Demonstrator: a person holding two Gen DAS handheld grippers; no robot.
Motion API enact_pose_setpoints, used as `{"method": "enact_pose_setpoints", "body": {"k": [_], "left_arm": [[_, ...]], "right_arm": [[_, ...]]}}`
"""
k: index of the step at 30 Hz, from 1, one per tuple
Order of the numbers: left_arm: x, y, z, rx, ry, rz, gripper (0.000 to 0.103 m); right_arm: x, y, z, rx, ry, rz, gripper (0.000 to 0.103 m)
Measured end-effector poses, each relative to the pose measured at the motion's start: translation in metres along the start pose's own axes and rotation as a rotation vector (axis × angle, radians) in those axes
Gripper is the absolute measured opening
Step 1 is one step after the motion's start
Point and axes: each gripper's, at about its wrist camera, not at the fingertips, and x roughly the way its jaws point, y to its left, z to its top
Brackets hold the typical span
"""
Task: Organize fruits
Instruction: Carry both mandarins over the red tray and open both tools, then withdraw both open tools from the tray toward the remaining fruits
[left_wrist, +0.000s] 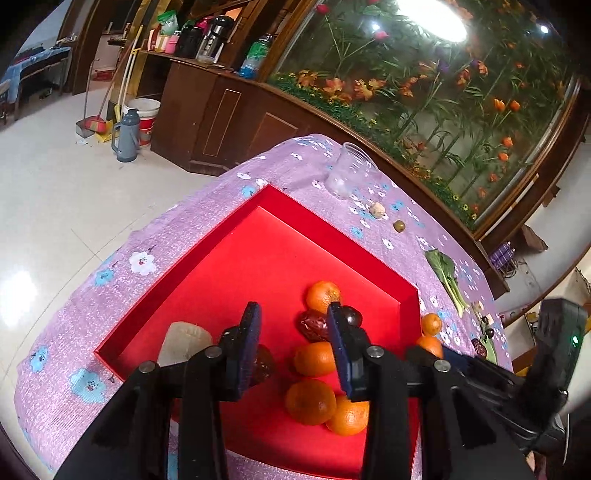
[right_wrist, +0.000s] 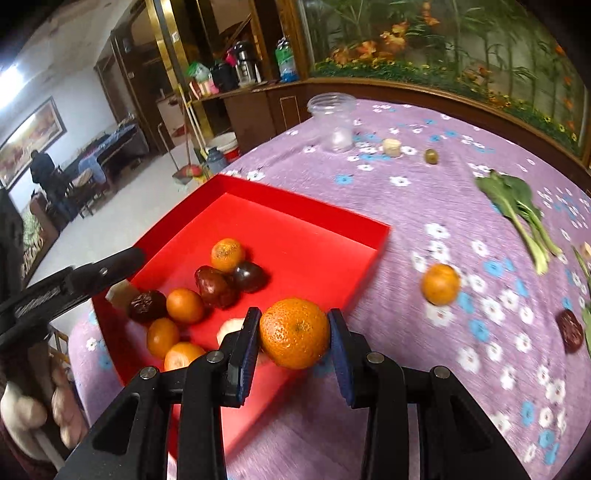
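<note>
A red tray (left_wrist: 258, 236) (right_wrist: 306, 214) lies on the purple flowered cloth. It holds several tangerines (left_wrist: 310, 400) (right_wrist: 184, 305), red dates (left_wrist: 312, 325) (right_wrist: 216, 286), a dark plum (right_wrist: 249, 276) and a pale chunk (left_wrist: 184, 343). My left gripper (left_wrist: 293, 345) is open and empty, hovering over the tray's fruit. My right gripper (right_wrist: 293, 334) is shut on a tangerine (right_wrist: 294, 333), held above the tray's near right edge. It appears in the left wrist view too (left_wrist: 430, 345). Another tangerine (right_wrist: 440, 283) (left_wrist: 431, 324) lies on the cloth right of the tray.
On the cloth: a clear plastic cup (left_wrist: 351, 170) (right_wrist: 334, 122), a pale chunk (right_wrist: 391, 147), a green olive-like fruit (right_wrist: 431, 156), a leafy green (right_wrist: 521, 210) (left_wrist: 445, 277) and a red date (right_wrist: 570, 330). A wooden cabinet with a flower display stands behind.
</note>
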Motion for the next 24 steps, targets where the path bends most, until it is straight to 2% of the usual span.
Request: {"method": "enact_pose_setpoints", "body": {"k": [3, 5, 10, 14, 17, 19, 24], "left_arm": [[-0.001, 0.002, 0.002, -0.013, -0.005, -0.012, 0.052], [-0.003, 0.004, 0.003, -0.018, -0.007, -0.021, 0.056], [-0.009, 0.007, 0.004, -0.027, -0.017, -0.025, 0.060], [-0.011, 0.006, 0.003, -0.025, -0.014, -0.028, 0.060], [-0.012, -0.002, 0.000, -0.011, -0.008, -0.032, 0.061], [-0.012, -0.009, -0.002, 0.003, -0.001, -0.035, 0.065], [-0.011, -0.030, -0.010, 0.046, 0.019, -0.046, 0.066]], "right_arm": [[0.012, 0.009, 0.009, -0.020, 0.001, -0.014, 0.041], [0.021, 0.011, 0.013, -0.015, 0.012, 0.000, 0.041], [0.020, 0.017, 0.015, -0.025, -0.017, 0.001, 0.054], [0.006, 0.014, 0.015, -0.016, -0.051, -0.014, 0.055], [-0.007, 0.002, 0.013, 0.033, -0.072, -0.009, 0.059], [-0.014, -0.006, 0.008, 0.067, -0.084, -0.008, 0.059], [-0.032, -0.021, -0.010, 0.119, -0.103, -0.010, 0.061]]}}
